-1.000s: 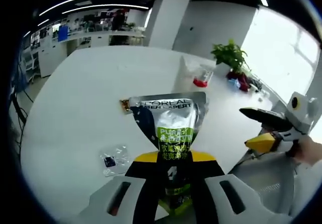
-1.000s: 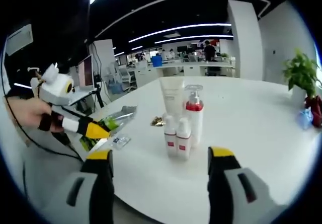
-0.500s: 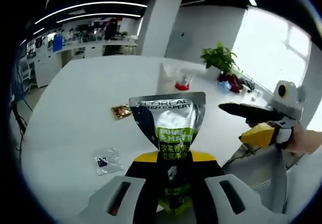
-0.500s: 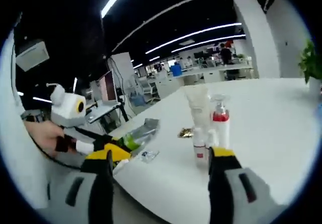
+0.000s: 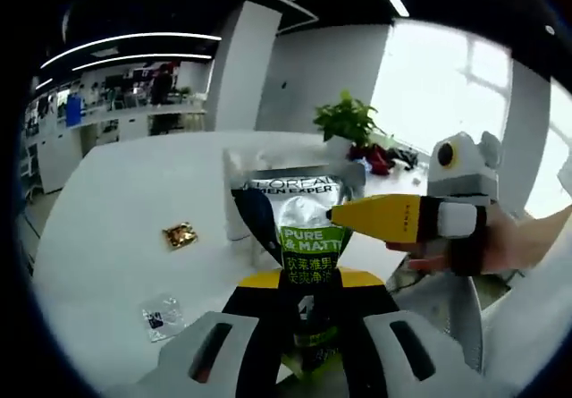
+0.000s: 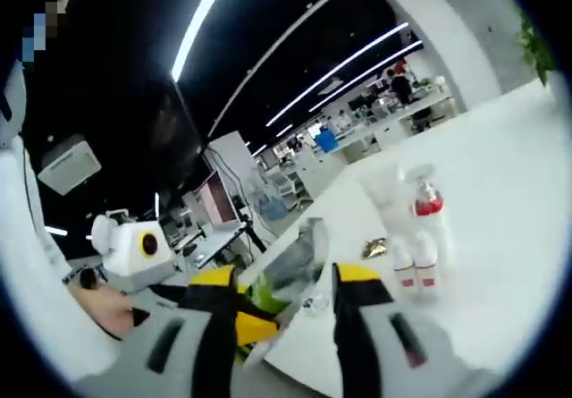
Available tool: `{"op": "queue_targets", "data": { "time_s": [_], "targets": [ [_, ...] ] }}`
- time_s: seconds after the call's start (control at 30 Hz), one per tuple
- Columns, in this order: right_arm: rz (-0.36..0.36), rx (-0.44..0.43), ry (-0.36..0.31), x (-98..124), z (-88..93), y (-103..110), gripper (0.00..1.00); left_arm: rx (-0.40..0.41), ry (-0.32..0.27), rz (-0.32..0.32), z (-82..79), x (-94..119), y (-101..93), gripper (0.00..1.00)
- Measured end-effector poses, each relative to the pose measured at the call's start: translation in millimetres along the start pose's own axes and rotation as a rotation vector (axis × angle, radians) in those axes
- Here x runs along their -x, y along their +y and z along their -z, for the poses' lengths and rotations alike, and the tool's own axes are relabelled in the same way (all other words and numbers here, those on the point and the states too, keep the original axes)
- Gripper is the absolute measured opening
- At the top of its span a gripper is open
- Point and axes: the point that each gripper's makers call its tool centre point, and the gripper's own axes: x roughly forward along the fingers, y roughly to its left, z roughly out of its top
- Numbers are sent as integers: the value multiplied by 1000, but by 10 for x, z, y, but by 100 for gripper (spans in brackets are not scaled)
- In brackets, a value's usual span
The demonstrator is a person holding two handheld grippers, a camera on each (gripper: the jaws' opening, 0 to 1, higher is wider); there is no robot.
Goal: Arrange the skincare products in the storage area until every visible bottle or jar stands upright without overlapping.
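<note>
- Since a second ago the right gripper has come in from the right of the left gripper view until its yellow tip lies across the tube; earlier it stood well off to the side.
- In the right gripper view its jaws now stand closer together than a second ago, and the tube sits in the gap between them.
- The left gripper grips the tube low down, its yellow-tipped jaws closed on the green-labelled part; that grip is as before.
- The tube stands upright in the left gripper, its flat silver crimped end up, clear of the table.
- The right gripper's jaws are narrowed but a gap still shows; whether they press on the tube I cannot tell.
- A hand holds the right gripper, reaching in from the right, level with the tube's upper half.
- In the right gripper view the left gripper comes in from the lower left, held by a hand.
- On the table stand a pump bottle with a red collar, a white tube and two small bottles, upright and close together.
- A gold wrapper and a clear sachet lie flat on the table, apart from the bottles.
</note>
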Motion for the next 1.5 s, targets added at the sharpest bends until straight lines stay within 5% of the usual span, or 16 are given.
{"op": "queue_targets", "data": {
  "time_s": [0.13, 0.33, 0.57, 0.67, 0.8, 1.07, 1.4, 1.5],
  "targets": [
    [-10, -89, -23, 0, -25, 0, 14, -15, 4, 35, 27, 35, -75, 19],
    [-7, -129, -46, -9, -55, 63, 10, 4, -2, 22, 24, 52, -37, 23],
    [-10, -144, -19, 25, -102, 88, 2, -19, 1, 66, 2, 62, -106, 45],
    [15, -137, -16, 55, -81, 14, 1, -21, 9, 72, -3, 72, -124, 45],
    [53, -148, -4, 122, -29, -77, 1, -31, 15, 81, -22, 111, -122, 32],
    [-6, -214, -15, 160, -105, 49, 1, 8, 40, 70, 12, 205, 65, 44],
    [-203, -345, -45, 138, -287, 359, 1, 69, 67, 320, -82, 303, -55, 51],
    [-257, -364, -59, 131, -370, 474, 1, 144, -5, 403, -240, 337, -159, 45]
  ]
}}
